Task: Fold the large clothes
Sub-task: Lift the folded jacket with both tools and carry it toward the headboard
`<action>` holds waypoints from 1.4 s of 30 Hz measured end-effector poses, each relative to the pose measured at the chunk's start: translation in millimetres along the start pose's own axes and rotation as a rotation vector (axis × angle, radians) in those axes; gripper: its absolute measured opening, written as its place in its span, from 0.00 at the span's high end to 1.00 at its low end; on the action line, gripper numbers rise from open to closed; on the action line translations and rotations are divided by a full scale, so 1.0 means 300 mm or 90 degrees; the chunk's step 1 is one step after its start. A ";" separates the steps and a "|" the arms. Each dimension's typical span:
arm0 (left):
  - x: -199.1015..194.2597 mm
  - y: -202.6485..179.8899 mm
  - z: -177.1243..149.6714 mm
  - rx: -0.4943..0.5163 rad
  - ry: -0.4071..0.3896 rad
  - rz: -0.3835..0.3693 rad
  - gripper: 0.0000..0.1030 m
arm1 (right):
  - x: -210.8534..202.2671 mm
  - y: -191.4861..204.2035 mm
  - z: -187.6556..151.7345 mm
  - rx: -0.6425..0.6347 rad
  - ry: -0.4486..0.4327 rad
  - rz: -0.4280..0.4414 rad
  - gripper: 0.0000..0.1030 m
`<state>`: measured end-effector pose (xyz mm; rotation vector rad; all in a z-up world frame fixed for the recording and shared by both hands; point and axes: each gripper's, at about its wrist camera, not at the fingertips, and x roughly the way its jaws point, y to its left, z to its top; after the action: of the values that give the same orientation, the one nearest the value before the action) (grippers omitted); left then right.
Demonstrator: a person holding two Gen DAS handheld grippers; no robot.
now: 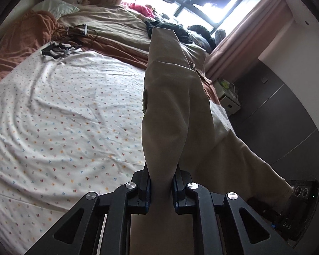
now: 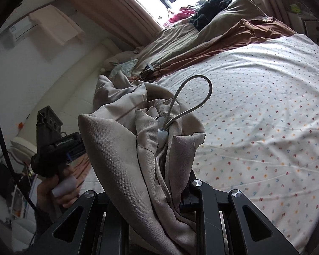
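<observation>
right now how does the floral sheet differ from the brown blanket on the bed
The floral sheet is white with small coloured dots and lies fairly flat with light wrinkles; the brown blanket is plain rust-brown and bunched up. The sheet is nearer the grippers, the blanket farther back. Both cover the bed.

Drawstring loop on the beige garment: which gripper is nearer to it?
Right. The drawstring loop rises from the bunched beige garment clamped in the right gripper. The left gripper holds another part; no loop shows there.
</observation>
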<state>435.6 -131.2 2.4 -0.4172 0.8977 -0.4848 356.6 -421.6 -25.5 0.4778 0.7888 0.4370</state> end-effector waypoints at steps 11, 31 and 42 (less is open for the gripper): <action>-0.265 -0.058 -0.099 -0.004 -0.051 -0.018 0.87 | -0.152 0.187 -0.103 -0.031 -0.041 0.012 0.80; -0.963 -0.044 -0.267 0.026 -0.191 -0.009 0.88 | -0.359 0.757 -0.344 -0.168 -0.076 0.106 0.81; -1.221 0.094 -0.343 -0.006 -0.242 0.005 0.88 | -0.337 0.981 -0.461 -0.223 -0.051 0.163 0.81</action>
<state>163.7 83.0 162.7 -0.4949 0.5345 -0.3766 132.2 -204.8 110.9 0.2666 0.5590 0.7747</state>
